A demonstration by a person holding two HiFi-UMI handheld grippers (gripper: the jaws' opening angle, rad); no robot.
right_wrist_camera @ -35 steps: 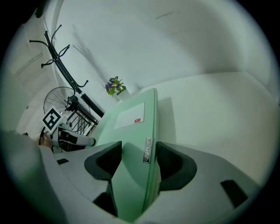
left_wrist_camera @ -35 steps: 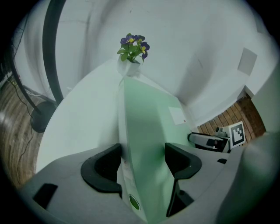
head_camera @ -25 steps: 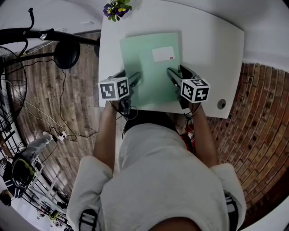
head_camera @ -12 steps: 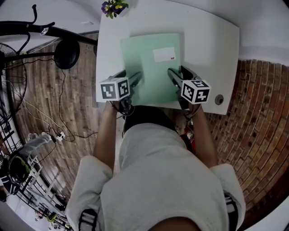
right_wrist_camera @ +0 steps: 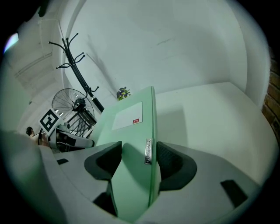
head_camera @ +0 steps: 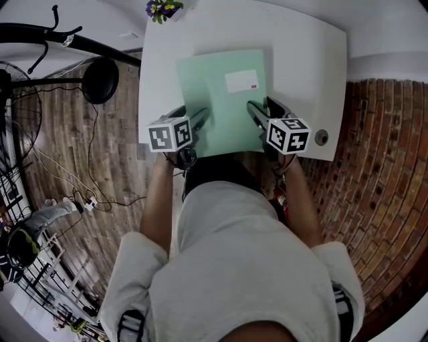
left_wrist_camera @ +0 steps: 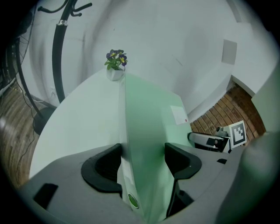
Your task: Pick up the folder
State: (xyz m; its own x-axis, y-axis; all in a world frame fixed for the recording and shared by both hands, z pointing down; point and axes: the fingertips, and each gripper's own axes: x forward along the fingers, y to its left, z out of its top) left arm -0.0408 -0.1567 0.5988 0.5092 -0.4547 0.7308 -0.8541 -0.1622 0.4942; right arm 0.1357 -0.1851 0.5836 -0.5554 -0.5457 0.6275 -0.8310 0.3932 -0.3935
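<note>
A person seen from above held a two-jaw gripper in each hand over a white table [head_camera: 304, 63], and both claws gripped a pale green folder [head_camera: 224, 100]. The left gripper [head_camera: 190, 116] had its jaws closed on the folder's left edge near the corner closest to the person, and the right gripper [head_camera: 263, 111] had its jaws closed on the right edge near the other close corner. In the left gripper view, the folder [left_wrist_camera: 148, 122] ran edge-on between the two dark jaws of the left gripper [left_wrist_camera: 142, 159], with each jaw pressed against one of its faces. In the right gripper view, the right gripper [right_wrist_camera: 133, 159] clamped the folder [right_wrist_camera: 131, 131] the same way, with its spine just beside the right-hand jaw. The folder lay roughly level over the near half of the table, its near edge about at the table's near edge, and it looked raised off the top, casting a soft shadow beside it. A white label [head_camera: 241, 81] with a small red mark sat on the folder's top face, towards the far right corner. A small pot of purple flowers [head_camera: 162, 9] stood at the table's far left corner, well apart from the folder. A round hole [head_camera: 322, 137] showed near the table's near right corner. A black coat stand [head_camera: 67, 43] and a fan [head_camera: 12, 117] stood on the wooden floor [head_camera: 100, 174] to the left, and a brick floor [head_camera: 374, 167] lay to the right.
</note>
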